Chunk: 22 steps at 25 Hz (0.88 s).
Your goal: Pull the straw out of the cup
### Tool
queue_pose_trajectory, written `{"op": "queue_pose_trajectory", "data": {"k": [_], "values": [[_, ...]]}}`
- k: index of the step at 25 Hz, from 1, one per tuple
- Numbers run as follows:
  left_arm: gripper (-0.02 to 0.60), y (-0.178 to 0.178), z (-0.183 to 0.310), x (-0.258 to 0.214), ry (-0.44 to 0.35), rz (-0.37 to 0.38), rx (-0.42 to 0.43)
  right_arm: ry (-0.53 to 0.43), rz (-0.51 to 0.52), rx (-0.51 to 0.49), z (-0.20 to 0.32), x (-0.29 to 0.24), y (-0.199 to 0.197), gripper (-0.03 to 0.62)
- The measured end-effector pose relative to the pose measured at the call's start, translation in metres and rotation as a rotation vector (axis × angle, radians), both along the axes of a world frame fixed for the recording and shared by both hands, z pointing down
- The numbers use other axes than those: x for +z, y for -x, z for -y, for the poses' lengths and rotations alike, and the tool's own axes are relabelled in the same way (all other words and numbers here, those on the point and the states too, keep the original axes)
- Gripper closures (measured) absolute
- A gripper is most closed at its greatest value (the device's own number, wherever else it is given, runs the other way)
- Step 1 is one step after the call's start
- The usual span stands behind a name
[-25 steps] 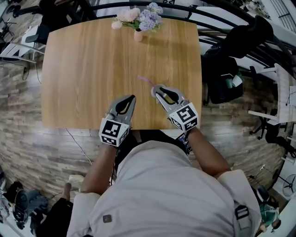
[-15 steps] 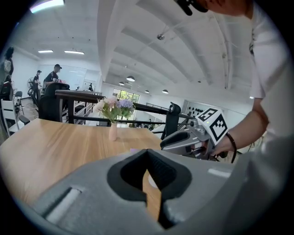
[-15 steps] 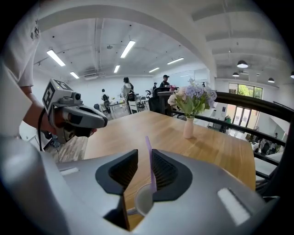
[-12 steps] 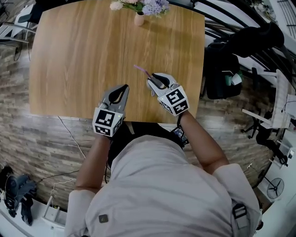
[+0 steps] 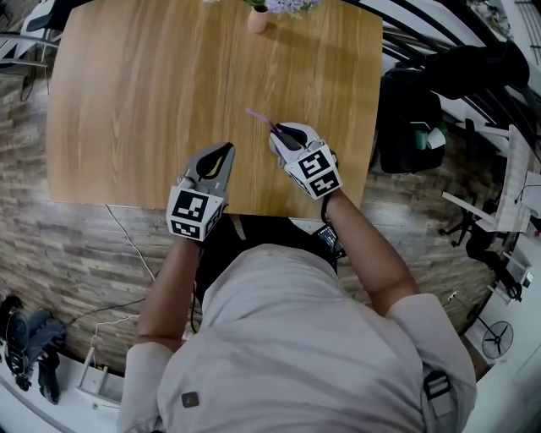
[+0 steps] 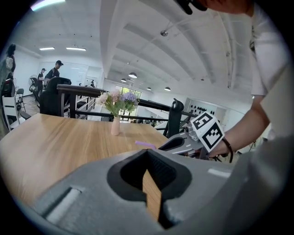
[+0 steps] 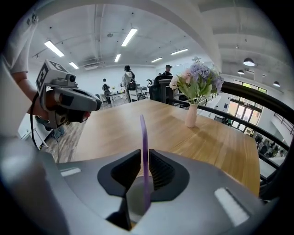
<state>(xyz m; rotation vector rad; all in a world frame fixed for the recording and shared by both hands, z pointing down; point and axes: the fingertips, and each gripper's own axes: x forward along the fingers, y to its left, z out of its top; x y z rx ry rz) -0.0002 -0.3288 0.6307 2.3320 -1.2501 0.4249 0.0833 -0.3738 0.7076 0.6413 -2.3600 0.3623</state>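
A thin purple straw sticks out forward from my right gripper, over the wooden table near its front edge. In the right gripper view the straw stands upright between the two pads, and the jaws are closing on it. The left gripper view shows the straw's tip beyond the right gripper. My left gripper hovers just left of it, shut, holding nothing, with only a thin sliver of table showing between its jaws. No cup is in view.
A small vase of flowers stands at the table's far edge. A dark chair and bags sit to the right of the table. The person's body is close against the near edge.
Both grippers have sunk closer to the tabletop, keeping side by side. The straw has stayed in the right gripper, still pointing away to the left.
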Motion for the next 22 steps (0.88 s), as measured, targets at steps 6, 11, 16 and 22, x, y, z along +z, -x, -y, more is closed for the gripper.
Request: {"op": "queue_pose_trajectory", "data": {"k": [6, 11, 16, 22], "values": [[0.577, 0.002, 0.001, -0.001, 0.000, -0.008, -0.005, -0.020, -0.010, 0.007, -0.001, 0.002, 0.002, 0.548], [0.577, 0.008, -0.004, -0.009, -0.009, -0.014, 0.001, -0.023, 0.000, 0.049, -0.003, -0.006, 0.000, 0.548], [0.577, 0.009, -0.006, -0.027, -0.041, -0.018, 0.017, -0.056, 0.033, 0.098, -0.002, -0.031, -0.003, 0.548], [0.577, 0.003, -0.006, -0.056, -0.095, -0.018, 0.063, -0.117, 0.076, 0.181, -0.001, -0.070, -0.015, 0.548]]}}
